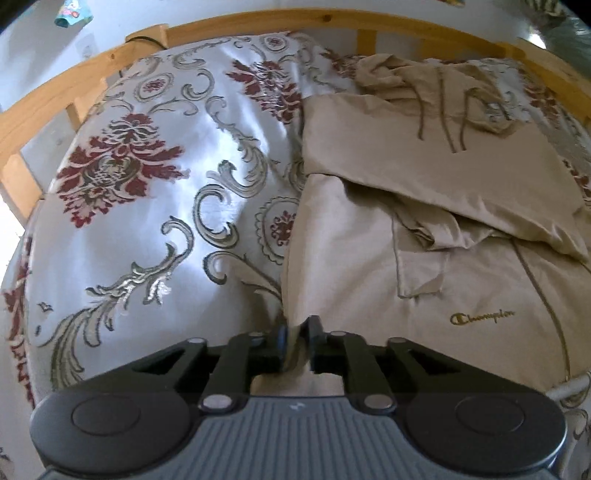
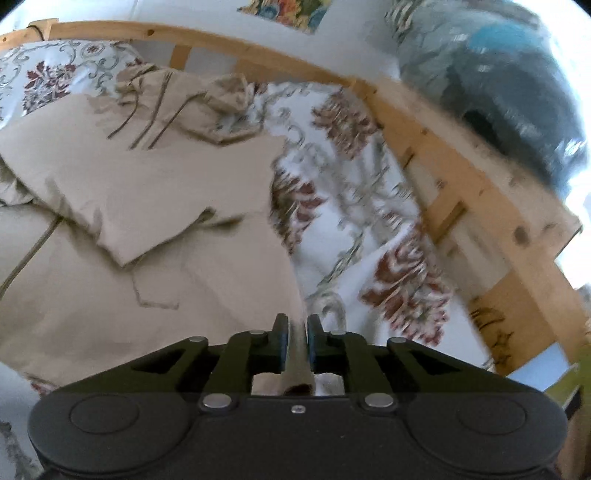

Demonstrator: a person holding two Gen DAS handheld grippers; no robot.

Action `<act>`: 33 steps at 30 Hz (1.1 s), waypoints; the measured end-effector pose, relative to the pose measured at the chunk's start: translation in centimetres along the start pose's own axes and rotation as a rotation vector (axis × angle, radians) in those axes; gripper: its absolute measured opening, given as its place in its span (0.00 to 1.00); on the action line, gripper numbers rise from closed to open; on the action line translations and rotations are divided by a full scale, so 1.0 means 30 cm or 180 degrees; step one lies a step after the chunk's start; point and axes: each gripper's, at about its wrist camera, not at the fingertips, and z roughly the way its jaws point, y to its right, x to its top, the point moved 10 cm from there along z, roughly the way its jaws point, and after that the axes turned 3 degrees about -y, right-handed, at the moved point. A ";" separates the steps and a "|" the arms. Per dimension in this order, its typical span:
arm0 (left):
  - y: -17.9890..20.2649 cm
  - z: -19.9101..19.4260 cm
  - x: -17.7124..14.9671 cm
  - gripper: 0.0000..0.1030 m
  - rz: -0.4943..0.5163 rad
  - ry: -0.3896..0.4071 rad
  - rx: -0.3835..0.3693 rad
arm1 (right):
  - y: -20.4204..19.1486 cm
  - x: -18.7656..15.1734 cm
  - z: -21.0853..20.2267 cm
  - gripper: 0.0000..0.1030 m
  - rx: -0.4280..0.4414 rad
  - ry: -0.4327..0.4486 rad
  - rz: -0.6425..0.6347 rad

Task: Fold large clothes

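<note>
A beige Champion hoodie lies spread on the bed, its hood and drawstrings at the far end and both sleeves folded across the chest. My left gripper is shut on the hoodie's near left bottom corner. In the right wrist view the hoodie fills the left half. My right gripper is shut on the hoodie's near right bottom corner, and a fold of beige cloth runs back between its fingers.
A white bedspread with red and grey floral print covers the bed. A wooden rail runs along the far side and the right side. A blurred blue-grey bundle lies beyond the rail.
</note>
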 end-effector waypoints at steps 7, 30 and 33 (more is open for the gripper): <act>0.030 -0.053 0.077 0.89 -0.0133 0.0380 0.0042 | 0.035 0.113 -0.137 0.96 -0.0449 0.0770 0.0379; 0.377 0.023 0.918 0.98 0.0645 0.0656 0.0507 | -0.132 0.270 0.096 0.99 -0.0155 0.1546 0.0744; 0.360 0.131 1.032 0.98 0.0702 0.0851 0.0636 | -0.088 0.266 0.154 0.99 -0.0150 0.1441 0.0945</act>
